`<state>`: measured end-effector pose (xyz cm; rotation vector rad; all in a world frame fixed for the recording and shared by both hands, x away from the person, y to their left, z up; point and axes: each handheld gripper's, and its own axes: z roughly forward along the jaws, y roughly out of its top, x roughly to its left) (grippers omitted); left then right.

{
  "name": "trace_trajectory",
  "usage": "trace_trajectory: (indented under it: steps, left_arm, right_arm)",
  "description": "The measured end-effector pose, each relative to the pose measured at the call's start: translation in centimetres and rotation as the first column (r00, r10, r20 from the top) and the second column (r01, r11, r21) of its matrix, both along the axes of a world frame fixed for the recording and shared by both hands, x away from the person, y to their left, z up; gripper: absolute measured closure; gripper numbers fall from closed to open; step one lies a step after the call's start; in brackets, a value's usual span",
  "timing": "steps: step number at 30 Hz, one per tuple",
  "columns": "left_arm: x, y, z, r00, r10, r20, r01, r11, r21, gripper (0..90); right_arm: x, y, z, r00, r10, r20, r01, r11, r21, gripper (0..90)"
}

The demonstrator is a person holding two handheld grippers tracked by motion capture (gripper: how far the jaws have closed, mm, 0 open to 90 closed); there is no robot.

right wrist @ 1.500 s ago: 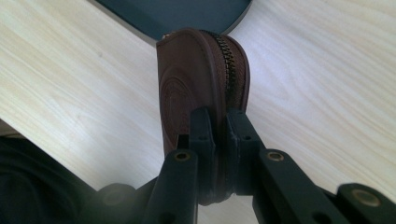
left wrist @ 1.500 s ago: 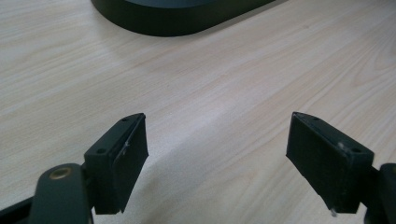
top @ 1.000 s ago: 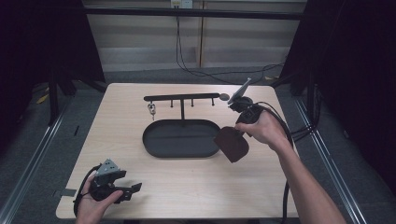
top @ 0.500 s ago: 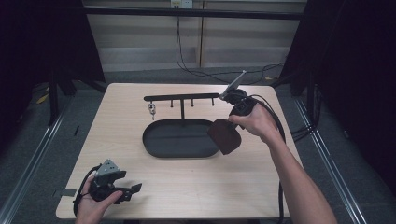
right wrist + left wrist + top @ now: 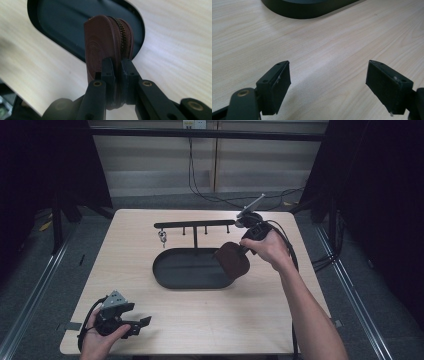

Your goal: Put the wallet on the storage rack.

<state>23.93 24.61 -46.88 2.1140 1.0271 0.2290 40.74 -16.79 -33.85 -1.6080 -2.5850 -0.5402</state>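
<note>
A brown leather zip pouch [image 5: 233,259] [image 5: 105,47] hangs in the air over the right end of the black oval tray [image 5: 185,268] [image 5: 62,27]. My right gripper [image 5: 243,248] [image 5: 116,75] is shut on the pouch's near edge, both jaws pressing its sides beside the zipper. Near the table's front left corner my left gripper [image 5: 142,324] [image 5: 329,85] rests low in the person's hand, open, with only bare wood between its jaws. The tray's rim [image 5: 307,11] shows ahead of it in the left gripper view.
A black hook rack [image 5: 195,226] stands behind the tray, with a small metal key ring [image 5: 162,238] hanging at its left end. The wooden table [image 5: 210,320] has free room in front of the tray. Cables trail off the far right edge.
My right gripper has carried the pouch leftward, from beside the tray's right end to above it. The left gripper has not moved.
</note>
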Motion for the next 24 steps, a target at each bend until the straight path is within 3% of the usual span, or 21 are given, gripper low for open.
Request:
trace_trajectory:
  steps: [2,10,24]
  left_arm:
    - [0.0,0.0,0.0,1.0,0.0,0.0,0.0,1.0,0.0,19.7]
    - [0.0,0.1,0.0,1.0,0.002,0.0,-0.002,1.0,-0.001,19.7]
    - [0.1,0.0,0.0,1.0,-0.004,-0.003,0.004,1.0,0.001,19.7]
  right_arm:
    - [0.1,-0.1,-0.3,0.9992,0.001,0.039,-0.002,1.0,0.018,82.6]
    - [0.6,-0.3,-1.5,0.9977,-0.048,0.048,0.044,0.995,0.09,82.6]
    - [1.6,-0.2,-3.8,0.9972,-0.072,0.018,0.068,0.985,0.158,82.6]
